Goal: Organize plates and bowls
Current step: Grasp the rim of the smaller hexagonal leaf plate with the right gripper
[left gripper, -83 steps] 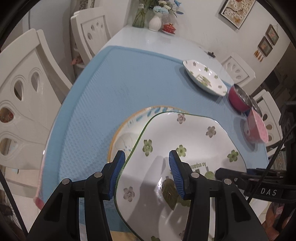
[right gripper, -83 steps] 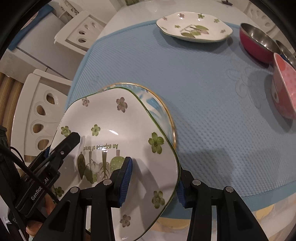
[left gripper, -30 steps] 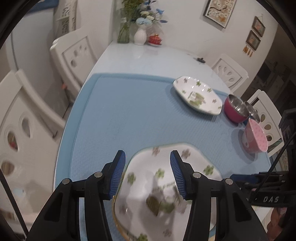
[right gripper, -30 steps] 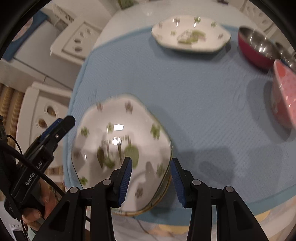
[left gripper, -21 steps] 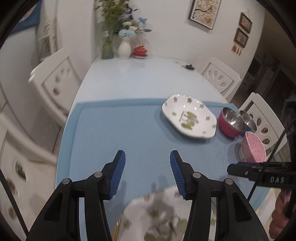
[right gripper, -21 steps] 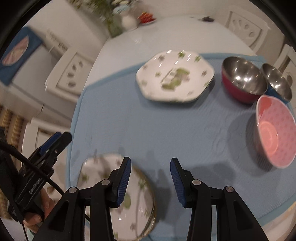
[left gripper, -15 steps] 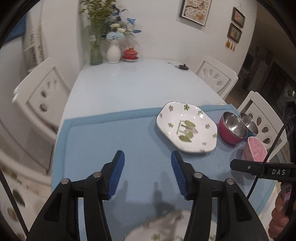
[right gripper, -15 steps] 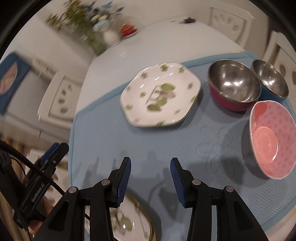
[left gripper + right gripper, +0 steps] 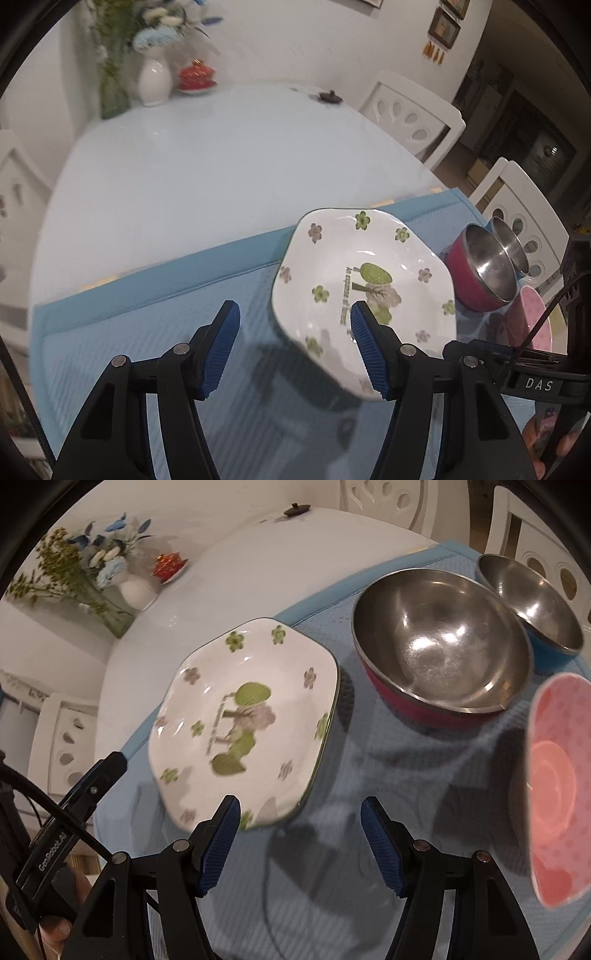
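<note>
A white flowered plate (image 9: 364, 295) (image 9: 243, 720) lies on the blue mat (image 9: 155, 332) at its far side. My left gripper (image 9: 293, 328) hovers over the plate's near left rim, jaws opening, nothing pressed between the pads. My right gripper (image 9: 300, 825) hangs above the plate's near right corner, jaws also opening and empty. To the right stand a red steel-lined bowl (image 9: 439, 646) (image 9: 480, 273), a smaller blue steel bowl (image 9: 532, 602) and a pink dotted bowl (image 9: 554, 786) (image 9: 532, 321).
The white table (image 9: 207, 170) runs on beyond the mat, with a vase of flowers (image 9: 153, 74), a red lidded dish (image 9: 195, 75) and a small dark lid (image 9: 330, 96) at its far end. White chairs (image 9: 413, 114) stand around. The other gripper (image 9: 70, 823) is at the lower left.
Both grippers left the stacked plates near the front edge and moved across the mat to the far flowered plate. Both sets of jaws have widened.
</note>
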`<state>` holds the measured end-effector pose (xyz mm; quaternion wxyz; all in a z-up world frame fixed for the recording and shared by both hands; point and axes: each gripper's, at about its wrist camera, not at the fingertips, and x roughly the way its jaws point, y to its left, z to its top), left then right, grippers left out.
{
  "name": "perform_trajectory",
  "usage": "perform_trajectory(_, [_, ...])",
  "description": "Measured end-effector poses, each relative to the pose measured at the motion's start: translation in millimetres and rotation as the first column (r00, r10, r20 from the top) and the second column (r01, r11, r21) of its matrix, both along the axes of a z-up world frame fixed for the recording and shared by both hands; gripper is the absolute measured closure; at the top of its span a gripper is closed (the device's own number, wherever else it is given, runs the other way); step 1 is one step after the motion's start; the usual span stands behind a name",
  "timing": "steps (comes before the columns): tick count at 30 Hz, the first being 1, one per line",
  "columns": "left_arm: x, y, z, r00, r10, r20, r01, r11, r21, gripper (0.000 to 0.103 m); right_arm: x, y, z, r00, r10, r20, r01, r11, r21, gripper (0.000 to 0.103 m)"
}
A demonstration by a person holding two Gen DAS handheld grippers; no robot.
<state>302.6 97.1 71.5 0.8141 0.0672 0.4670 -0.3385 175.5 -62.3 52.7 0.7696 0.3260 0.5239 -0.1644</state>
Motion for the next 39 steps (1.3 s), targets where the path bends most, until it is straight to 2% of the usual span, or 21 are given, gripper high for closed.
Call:
perform_trajectory(8, [31.6,-23.2,-38.1,0.996,-0.038,-0.076,0.039,0.999,0.013,0.043,20.2,-14.6,-22.8,1.0,-0.029,-0.001,0.029,0.999,-0.029,0.037])
perform_trajectory(9, [34.2,-24.3,-40.8,0.996,-0.04,-0.082,0.041,0.999,0.007,0.046,21.1,-15.6,-25.2,1.0,-0.031,0.0,0.031,0.999,-0.032,0.038])
perform_trajectory(10, [37.3,-25.3,-43.6,0.995,-0.051,-0.09,0.05,0.999,-0.009,0.054,21.8,-16.7,-27.0,0.999,-0.034,0.004,0.034,0.999,-0.036,0.04])
perform_trajectory(13, [42.6,-30.8,-50.4,0.992,-0.072,-0.104,0.069,0.997,-0.03,0.062,24.6,-16.8,-27.8,0.999,-0.027,0.029,0.029,0.997,-0.068,0.049])
perform_trajectory(16, [45.6,-36.3,-52.2,0.991,-0.095,-0.095,0.091,0.995,-0.046,0.071,30.8,-13.3,-28.4,0.998,0.018,0.056,-0.012,0.995,-0.095,0.063])
perform_trajectory(19, [46.2,-35.5,-51.9,0.992,-0.089,-0.086,0.084,0.995,-0.062,0.073,36.1,-9.6,-29.8,0.997,0.058,0.059,-0.05,0.99,-0.13,0.074])
perform_trajectory(23, [40.7,-30.5,-51.9,0.995,-0.071,-0.064,0.068,0.997,-0.039,0.074,43.5,4.6,-22.9,0.987,0.16,0.032,-0.147,0.957,-0.251,0.074])
perform_trajectory(26, [32.6,-13.2,-49.3,0.996,-0.022,-0.081,0.019,0.999,-0.044,0.074,45.7,16.6,-15.4,0.972,0.236,0.013,-0.222,0.93,-0.294,0.074])
perform_trajectory(31, [17.0,20.0,-40.2,0.994,0.034,-0.105,-0.04,0.998,-0.056,0.074,41.6,29.3,-12.3,0.95,0.313,0.011,-0.303,0.926,-0.225,0.074])
perform_trajectory(37, [1.9,52.9,-52.7,0.977,0.08,-0.197,-0.095,0.993,-0.068,0.075,22.9,49.8,-21.3,0.917,0.399,-0.001,-0.393,0.901,-0.186,0.074])
perform_trajectory(39, [1.1,55.9,-52.7,0.976,0.073,-0.203,-0.093,0.991,-0.092,0.075,18.1,51.3,-26.8,0.91,0.414,0.005,-0.408,0.899,-0.161,0.074])
